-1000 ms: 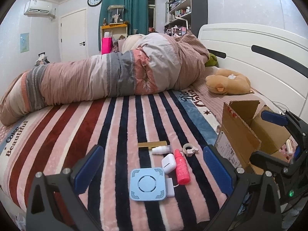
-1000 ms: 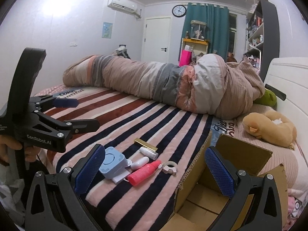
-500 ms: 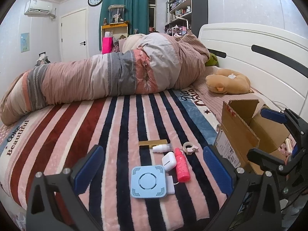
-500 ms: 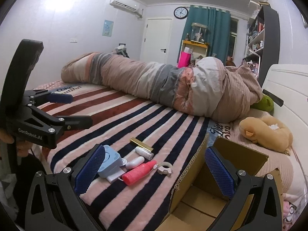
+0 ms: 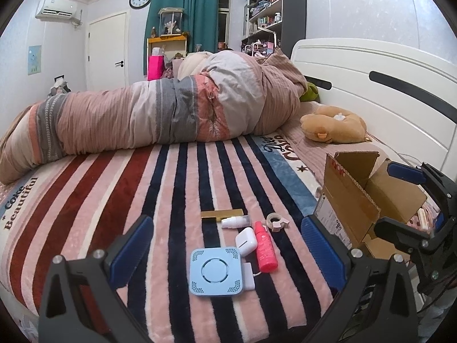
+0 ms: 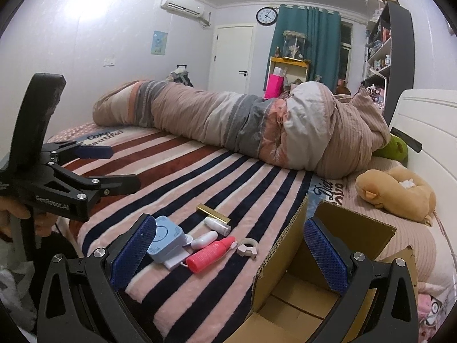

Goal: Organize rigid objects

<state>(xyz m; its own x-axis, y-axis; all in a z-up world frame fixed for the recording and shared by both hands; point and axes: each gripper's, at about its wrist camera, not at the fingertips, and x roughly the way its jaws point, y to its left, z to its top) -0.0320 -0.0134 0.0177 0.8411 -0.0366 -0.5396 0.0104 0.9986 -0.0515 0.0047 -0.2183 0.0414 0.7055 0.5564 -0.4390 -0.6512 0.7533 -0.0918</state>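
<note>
Cardboard box [image 6: 288,260] one, pink bottle [image 5: 265,250] one, blue square device [image 5: 216,271] one, both grippers' jaws apart, empty.

Both wrist views look low across the bed [image 5: 120,200]; they share the cardboard box [image 6: 288,243] and clutter.

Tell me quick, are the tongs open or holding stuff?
Left tongs: open, holding nothing.
Right tongs: open, holding nothing.
</note>
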